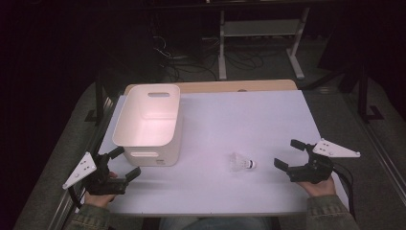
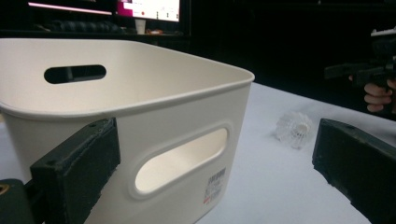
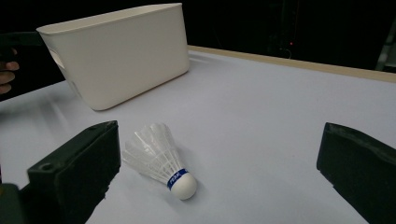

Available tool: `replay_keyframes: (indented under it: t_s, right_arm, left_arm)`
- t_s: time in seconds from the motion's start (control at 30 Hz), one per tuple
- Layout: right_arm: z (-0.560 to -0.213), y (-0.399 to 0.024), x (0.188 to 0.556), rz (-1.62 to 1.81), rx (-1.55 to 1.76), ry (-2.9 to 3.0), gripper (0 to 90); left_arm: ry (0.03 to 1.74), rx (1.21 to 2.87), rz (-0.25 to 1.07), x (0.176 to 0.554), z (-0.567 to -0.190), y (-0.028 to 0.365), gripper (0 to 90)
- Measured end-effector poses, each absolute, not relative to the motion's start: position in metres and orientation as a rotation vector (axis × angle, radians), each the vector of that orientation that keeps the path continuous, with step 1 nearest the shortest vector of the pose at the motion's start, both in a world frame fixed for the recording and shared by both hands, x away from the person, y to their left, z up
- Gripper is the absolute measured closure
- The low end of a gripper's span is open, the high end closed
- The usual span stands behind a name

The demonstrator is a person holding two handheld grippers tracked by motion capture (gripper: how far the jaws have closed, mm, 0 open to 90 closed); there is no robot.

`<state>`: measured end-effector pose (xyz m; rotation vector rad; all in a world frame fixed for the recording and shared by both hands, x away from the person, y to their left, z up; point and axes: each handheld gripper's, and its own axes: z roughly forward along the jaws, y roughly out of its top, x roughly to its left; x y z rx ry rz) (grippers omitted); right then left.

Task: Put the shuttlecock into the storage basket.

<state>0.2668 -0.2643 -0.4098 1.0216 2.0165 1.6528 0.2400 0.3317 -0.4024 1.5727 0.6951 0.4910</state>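
Worktop [image 1: 249,124], white: cream bin [image 1: 149,125] at 10 o'clock, upright. Shuttlecock [image 1: 241,163] on its side near 5 o'clock, cork toward right tongs [image 1: 292,155], jaws wide apart, holding nothing. Left tongs [image 1: 123,162] likewise spread, unladen, just beside bin's near wall.

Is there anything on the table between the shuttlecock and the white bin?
No. In the high view, only bare table lies between the shuttlecock and the bin.
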Motion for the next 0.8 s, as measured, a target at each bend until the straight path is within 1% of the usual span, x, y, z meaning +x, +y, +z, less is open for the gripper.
replay_keyframes:
  t_s: [0.53,0.8]
  right_arm:
    - [-0.41,-0.2626,0.2679,1.632,1.032,2.041,0.0]
    - [-0.4032,-0.2569,0.2741,1.586,1.021,2.094,0.0]
  left_arm:
    - [0.688,1.565,0.483,0.2395,-0.4025,0.3325,0.5]
    - [0.69,1.547,0.469,0.2391,-0.4025,0.3309,0.6]
